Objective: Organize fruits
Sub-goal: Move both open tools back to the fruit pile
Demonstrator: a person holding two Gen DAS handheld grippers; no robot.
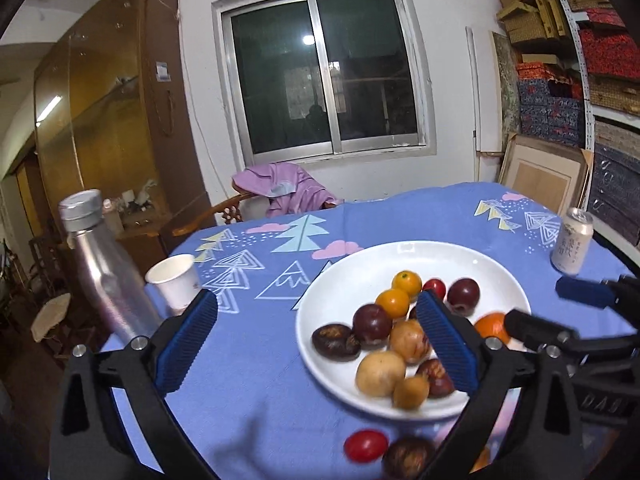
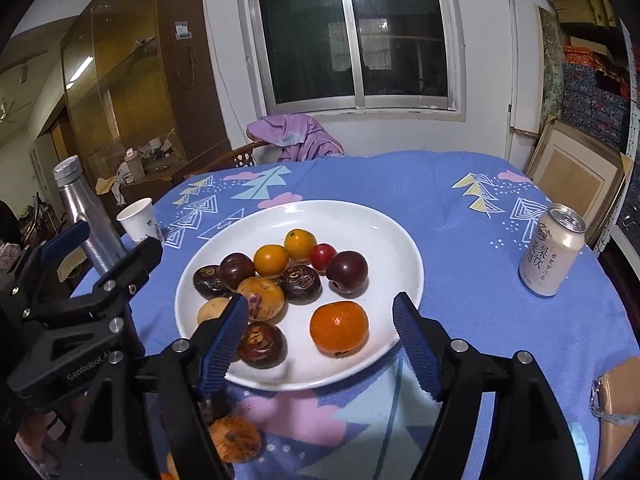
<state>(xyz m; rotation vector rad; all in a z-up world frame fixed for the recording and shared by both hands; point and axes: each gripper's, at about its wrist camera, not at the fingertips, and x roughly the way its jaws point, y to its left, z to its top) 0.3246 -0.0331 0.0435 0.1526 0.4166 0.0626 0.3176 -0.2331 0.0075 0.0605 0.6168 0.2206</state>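
Note:
A white plate (image 1: 472, 264) (image 2: 376, 224) on the blue tablecloth holds several fruits: small oranges, dark plums, brown fruits and a red one. A larger orange (image 2: 339, 329) lies at its near edge, between my right gripper's open, empty fingers (image 2: 320, 338). My left gripper (image 1: 320, 340) is open and empty above the cloth at the plate's left rim. A red fruit (image 1: 365, 445) and a brown fruit (image 1: 408, 458) lie on the cloth below the plate. Another brownish fruit (image 2: 235, 438) lies on the cloth near my right gripper's left finger.
A silver bottle (image 1: 106, 276) (image 2: 86, 216) and a paper cup (image 1: 176, 280) (image 2: 138, 218) stand at the table's left edge. A drink can (image 1: 572, 240) (image 2: 552, 250) stands at the right. A chair with purple cloth (image 1: 280, 192) is behind the table.

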